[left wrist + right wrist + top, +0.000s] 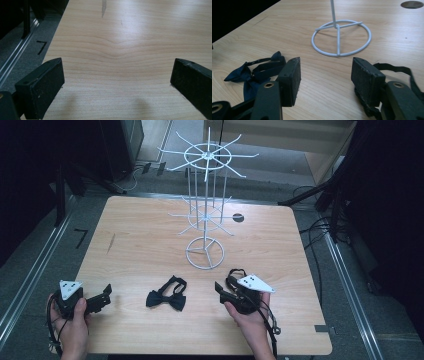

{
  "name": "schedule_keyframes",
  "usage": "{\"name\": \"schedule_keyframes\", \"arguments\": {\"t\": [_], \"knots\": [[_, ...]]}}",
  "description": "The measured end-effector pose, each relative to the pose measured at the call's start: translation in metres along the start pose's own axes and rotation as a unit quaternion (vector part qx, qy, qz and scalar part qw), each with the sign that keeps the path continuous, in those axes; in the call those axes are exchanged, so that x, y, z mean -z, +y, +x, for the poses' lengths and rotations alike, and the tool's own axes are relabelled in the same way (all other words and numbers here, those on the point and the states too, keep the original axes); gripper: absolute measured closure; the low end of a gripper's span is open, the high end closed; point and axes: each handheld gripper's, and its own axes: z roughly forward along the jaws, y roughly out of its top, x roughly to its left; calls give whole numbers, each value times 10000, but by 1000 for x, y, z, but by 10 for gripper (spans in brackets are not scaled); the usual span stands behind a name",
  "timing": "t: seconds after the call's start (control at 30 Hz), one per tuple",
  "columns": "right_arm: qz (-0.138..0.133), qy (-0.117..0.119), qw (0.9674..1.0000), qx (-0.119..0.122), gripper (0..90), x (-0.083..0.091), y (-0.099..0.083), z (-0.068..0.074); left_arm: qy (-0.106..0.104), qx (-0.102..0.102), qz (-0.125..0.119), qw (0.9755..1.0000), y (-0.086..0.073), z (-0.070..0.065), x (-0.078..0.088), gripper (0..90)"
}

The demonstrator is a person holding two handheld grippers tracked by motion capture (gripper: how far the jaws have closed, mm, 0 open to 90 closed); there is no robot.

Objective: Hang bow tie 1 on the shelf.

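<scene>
Dark bow tie (pixel 167 294) lay near the wire stand (pixel 205 253); right gripper (pixel 325 77), part-open and empty, approached it. Left gripper (pixel 117 82) rested released. Next: straddle, then clench.

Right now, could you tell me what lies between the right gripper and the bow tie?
Nothing but bare wooden table: in the high view the right gripper sits just right of the bow tie, with an open strip of tabletop between them.
</scene>
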Motion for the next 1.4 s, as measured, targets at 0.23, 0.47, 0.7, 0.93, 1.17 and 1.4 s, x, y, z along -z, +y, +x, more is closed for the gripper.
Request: {"name": "schedule_keyframes", "arguments": {"t": [0.23,0.47,0.7,0.93,1.17,1.4], "knots": [[108,91,9999,2,488,-17,2,13,-11,-8,10,10000,0,0,0,0],[169,190,9997,71,537,-35,7,27,-18,-27,-8,10000,0,0,0,0],[283,403,9988,66,572,-55,11,41,-17,-46,16,10000,0,0,0,0],[405,438,9982,75,580,-72,13,51,-25,-47,35,10000,0,0,0,0],[497,484,9976,44,579,-86,15,60,-31,-40,37,10000,0,0,0,0],[713,449,9964,54,574,-99,8,64,-24,-50,39,10000,0,0,0,0]]}}
